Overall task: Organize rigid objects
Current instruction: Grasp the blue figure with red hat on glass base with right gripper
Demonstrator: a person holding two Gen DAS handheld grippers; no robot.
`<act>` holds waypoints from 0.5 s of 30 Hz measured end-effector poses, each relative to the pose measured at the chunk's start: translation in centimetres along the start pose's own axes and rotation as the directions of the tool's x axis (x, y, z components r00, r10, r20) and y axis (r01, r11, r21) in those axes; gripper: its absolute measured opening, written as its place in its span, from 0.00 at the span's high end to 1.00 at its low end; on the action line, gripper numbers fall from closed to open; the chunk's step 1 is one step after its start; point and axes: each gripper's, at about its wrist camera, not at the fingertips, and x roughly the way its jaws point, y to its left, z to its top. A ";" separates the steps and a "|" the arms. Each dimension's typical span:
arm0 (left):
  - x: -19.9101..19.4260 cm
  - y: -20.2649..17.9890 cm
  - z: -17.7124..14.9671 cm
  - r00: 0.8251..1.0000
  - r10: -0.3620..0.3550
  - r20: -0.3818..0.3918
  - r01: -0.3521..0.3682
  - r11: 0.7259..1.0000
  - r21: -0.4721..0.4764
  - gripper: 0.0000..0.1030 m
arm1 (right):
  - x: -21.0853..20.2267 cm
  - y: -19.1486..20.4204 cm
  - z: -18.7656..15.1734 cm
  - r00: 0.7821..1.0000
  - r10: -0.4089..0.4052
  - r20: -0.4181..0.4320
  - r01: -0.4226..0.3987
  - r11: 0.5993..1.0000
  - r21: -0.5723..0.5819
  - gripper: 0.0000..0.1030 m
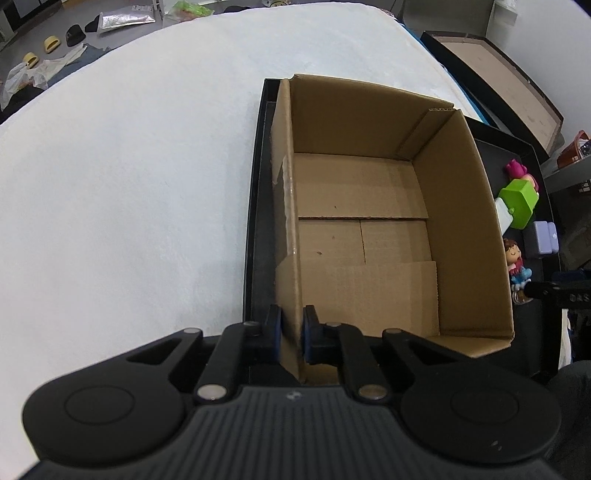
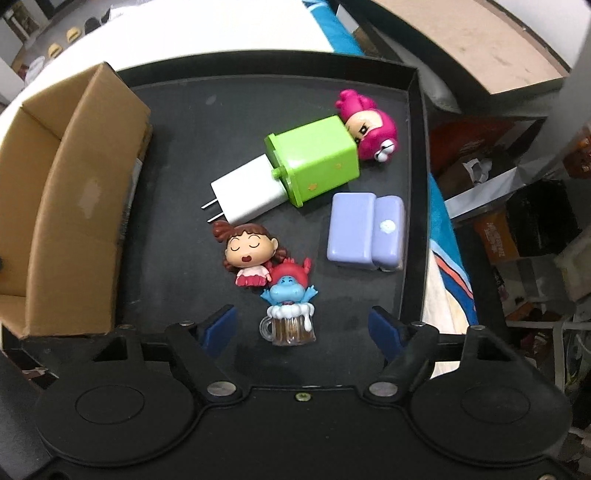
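The left gripper (image 1: 291,338) pinched the empty cardboard box's (image 1: 369,206) near-left wall. The right gripper (image 2: 303,330) hung spread over the mug toy (image 2: 290,325) in the black tray (image 2: 192,166).

White bed cover (image 1: 129,166) fills the middle of the room view; all else placed from it. Beyond its far edge: grey floor (image 1: 122,35) with yellow slippers (image 1: 51,44), a black shoe (image 1: 75,35), a silver foil bag (image 1: 125,20), crumpled plastic bags (image 1: 26,79). To its right: a large open cardboard lid (image 1: 517,92), pale wall (image 1: 554,48) behind. Blue striped cloth (image 2: 452,266) on the right edge, cluttered boxes (image 2: 517,221) past it.
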 end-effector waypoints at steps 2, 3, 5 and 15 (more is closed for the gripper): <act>0.0 0.0 0.0 1.000 -0.002 -0.001 0.002 1.000 0.006 0.89 | 0.5 0.1 0.3 1.000 -0.002 -0.007 0.002 1.000 -0.014 0.26; 0.0 0.0 0.1 1.000 -0.002 -0.002 0.002 1.000 0.008 0.89 | 0.7 0.3 0.5 1.000 -0.006 -0.008 0.006 1.000 -0.023 0.26; 0.1 0.1 0.2 1.000 -0.006 -0.002 0.006 1.000 0.009 0.89 | 1.0 0.4 0.8 1.000 -0.015 -0.010 0.014 0.999 -0.038 0.27; 1.1 1.1 0.4 0.997 -0.076 -0.004 0.076 0.996 -0.036 0.88 | 2.9 1.5 1.1 0.996 -0.076 -0.038 0.071 0.991 -0.113 0.34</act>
